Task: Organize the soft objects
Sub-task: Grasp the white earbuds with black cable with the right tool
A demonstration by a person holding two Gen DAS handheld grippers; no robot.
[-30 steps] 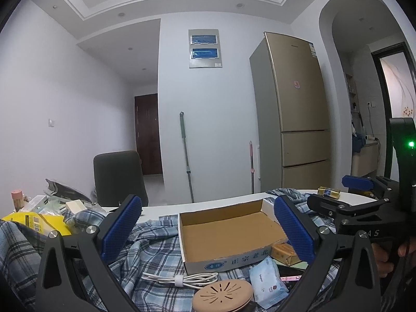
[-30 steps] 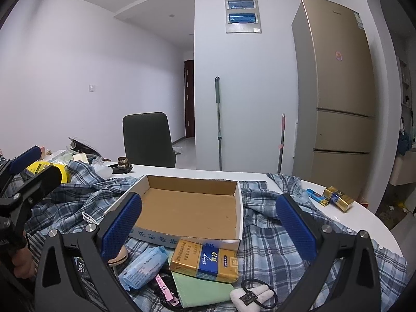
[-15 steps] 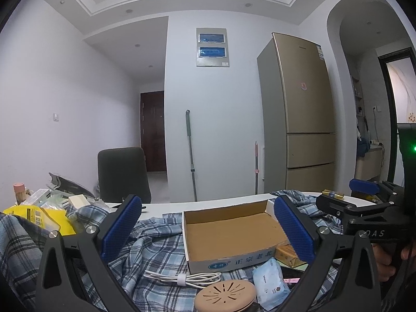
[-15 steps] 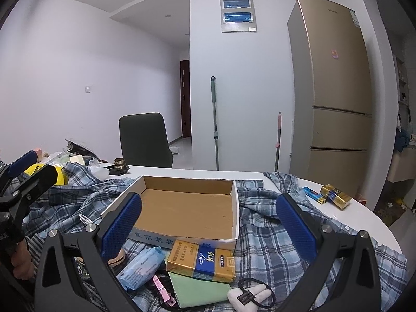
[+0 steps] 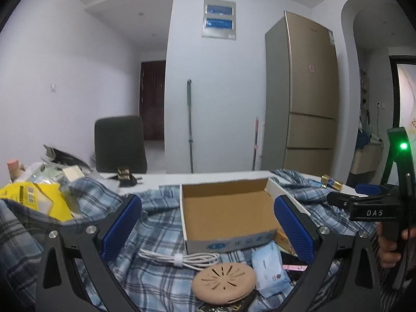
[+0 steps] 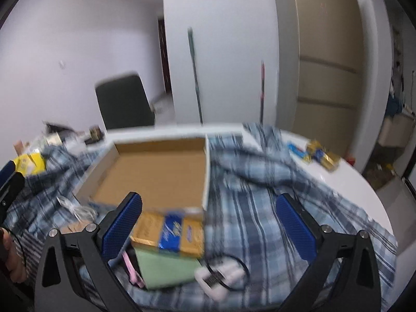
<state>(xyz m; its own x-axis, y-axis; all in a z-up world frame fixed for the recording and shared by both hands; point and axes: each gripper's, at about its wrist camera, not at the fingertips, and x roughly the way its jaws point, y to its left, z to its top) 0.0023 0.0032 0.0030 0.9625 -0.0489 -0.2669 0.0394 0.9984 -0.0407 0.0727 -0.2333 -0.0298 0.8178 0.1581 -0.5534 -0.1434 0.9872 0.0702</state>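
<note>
A blue plaid shirt (image 5: pixel 156 236) lies spread and crumpled over the white table; it also shows in the right wrist view (image 6: pixel 260 208). An empty cardboard box (image 5: pixel 226 210) rests on it, also in the right wrist view (image 6: pixel 156 171). My left gripper (image 5: pixel 208 231) is open and empty, above a tan round pad (image 5: pixel 225 282), a white cable (image 5: pixel 182 258) and a blue tissue pack (image 5: pixel 269 266). My right gripper (image 6: pixel 208 230) is open and empty, above a gold and blue carton (image 6: pixel 169 231), a green sheet (image 6: pixel 166 269) and the shirt.
A yellow bag (image 5: pixel 33 197) and clutter sit at the table's left. Gold and blue packs (image 6: pixel 321 156) lie on the bare table at the right. A dark chair (image 5: pixel 119 143), a mop (image 5: pixel 189 124) and a fridge (image 5: pixel 304 91) stand behind.
My right gripper has tilted down and moved forward over the carton and shirt; its view is blurred by motion. The left gripper has shifted slightly, and the box sits more centred between its fingers.
</note>
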